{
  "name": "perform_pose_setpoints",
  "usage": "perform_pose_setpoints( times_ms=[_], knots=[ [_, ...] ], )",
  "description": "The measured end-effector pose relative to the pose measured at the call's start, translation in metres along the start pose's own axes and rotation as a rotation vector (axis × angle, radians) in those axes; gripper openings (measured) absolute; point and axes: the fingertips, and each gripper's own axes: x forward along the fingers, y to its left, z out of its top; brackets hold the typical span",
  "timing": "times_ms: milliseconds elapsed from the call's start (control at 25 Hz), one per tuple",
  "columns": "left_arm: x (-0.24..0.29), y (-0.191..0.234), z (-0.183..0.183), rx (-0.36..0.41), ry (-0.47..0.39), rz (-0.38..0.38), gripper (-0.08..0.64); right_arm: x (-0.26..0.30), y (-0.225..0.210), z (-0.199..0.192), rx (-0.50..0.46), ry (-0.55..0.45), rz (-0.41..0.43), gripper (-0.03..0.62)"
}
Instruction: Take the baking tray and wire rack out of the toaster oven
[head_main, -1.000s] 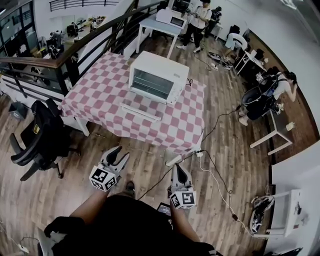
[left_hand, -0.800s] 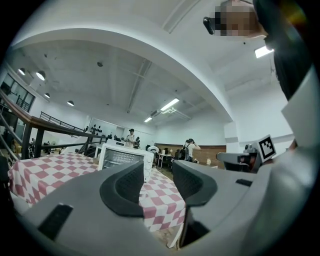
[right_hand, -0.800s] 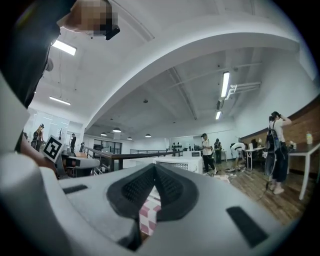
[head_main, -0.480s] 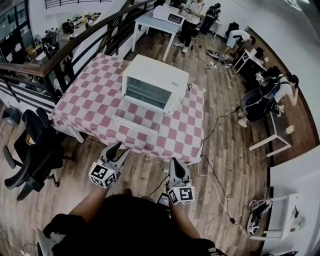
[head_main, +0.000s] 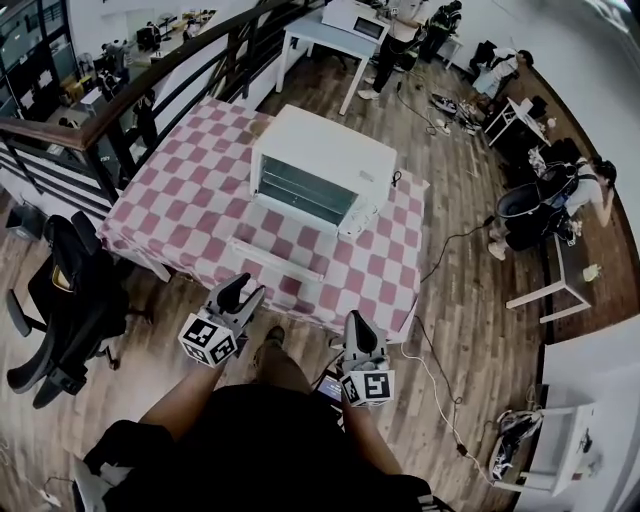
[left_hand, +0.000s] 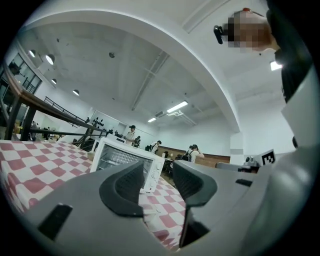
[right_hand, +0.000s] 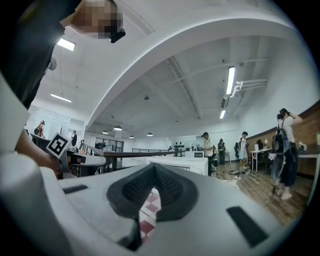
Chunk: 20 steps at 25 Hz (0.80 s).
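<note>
A white toaster oven (head_main: 322, 168) stands on the checked table, its door (head_main: 277, 263) folded down flat toward me. Through the opening I make out metal bars of the wire rack (head_main: 298, 194); the baking tray cannot be told apart at this distance. My left gripper (head_main: 242, 293) hovers just short of the table's near edge, open and with nothing between the jaws (left_hand: 157, 181). My right gripper (head_main: 357, 326) is level with it, off the table's near right corner, its pads meeting at the tips (right_hand: 154, 172) with nothing held. The oven (left_hand: 126, 159) shows beyond the left jaws.
The table wears a red-and-white checked cloth (head_main: 190, 205). A black office chair (head_main: 70, 295) stands to the left, and a dark stair railing (head_main: 130, 100) runs behind the table. Cables (head_main: 440, 375) trail over the wooden floor on the right. People work at desks (head_main: 560, 190) further right.
Both grippers have come forward with the person toward the table's near edge. The table and oven now sit closer and larger in the head view. Neither gripper's jaws have changed.
</note>
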Motion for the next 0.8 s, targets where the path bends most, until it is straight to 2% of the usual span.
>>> perform_pose_setpoints(
  times_ms=[520, 800],
  knots=[
    [0.118, 0.067, 0.004, -0.121, 0.028, -0.024, 0.166, 0.117, -0.058, -0.004, 0.002, -0.016, 0.007, 0.003],
    [0.186, 0.104, -0.011, -0.368, 0.051, -0.043, 0.166, 0.166, -0.095, -0.019, 0.034, 0.031, -0.005, 0.003]
  ],
)
